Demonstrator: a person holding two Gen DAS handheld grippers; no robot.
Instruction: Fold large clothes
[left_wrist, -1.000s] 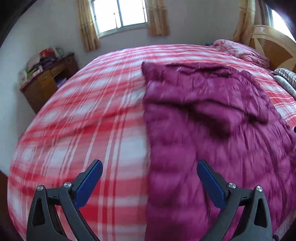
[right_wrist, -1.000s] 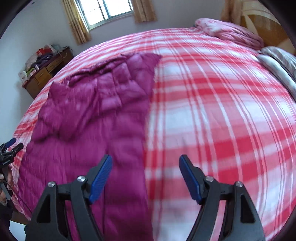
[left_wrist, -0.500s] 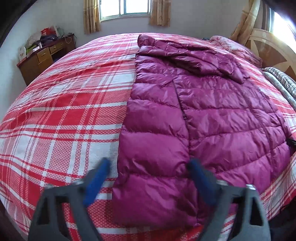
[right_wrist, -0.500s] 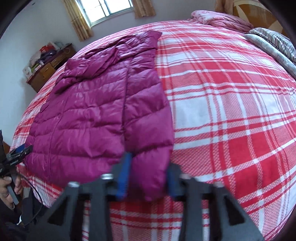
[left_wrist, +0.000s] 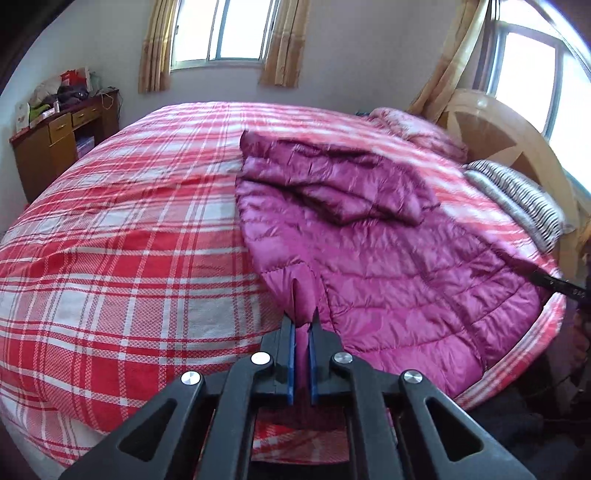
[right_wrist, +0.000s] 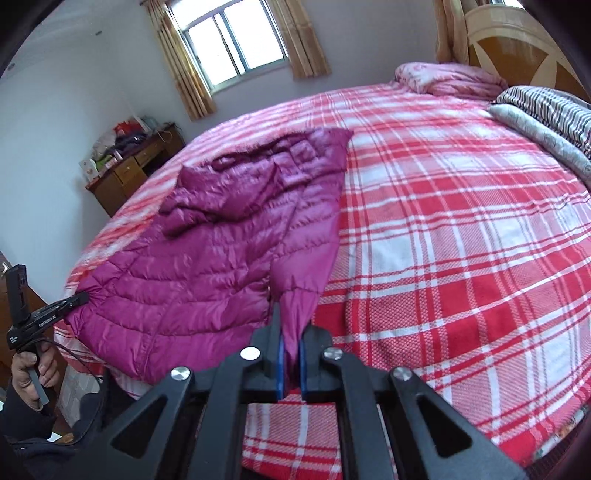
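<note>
So the magenta puffer jacket (left_wrist: 369, 258) is spread on the red plaid bedspread (left_wrist: 110, 258), collar end pointing toward the window at roughly 12 o'clock and the hem hanging near the bed's edge at 6. One sleeve (left_wrist: 351, 195) is already laid across the chest.

Both tools are clamped tight on fabric. The left gripper (left_wrist: 302, 325) has its blue pads pinched together on the hem corner at the jacket's 7 o'clock side, and the right gripper (right_wrist: 290, 332) is closed the same way on the opposite hem corner, at about 5 o'clock. In the right wrist view the other gripper shows at 9 o'clock, held in the person's hand (right_wrist: 29, 373).

Handling-wise, this thing looks light and squishy, all quilted down, so it should lift easily but puff back up instead of holding a crease. The shell looks shiny and probably slick, so a shallow pinch could slide off. Grabbing at the stitched hem corners seems like the right call, since the seam gives the pads something firmer to bite.
</note>
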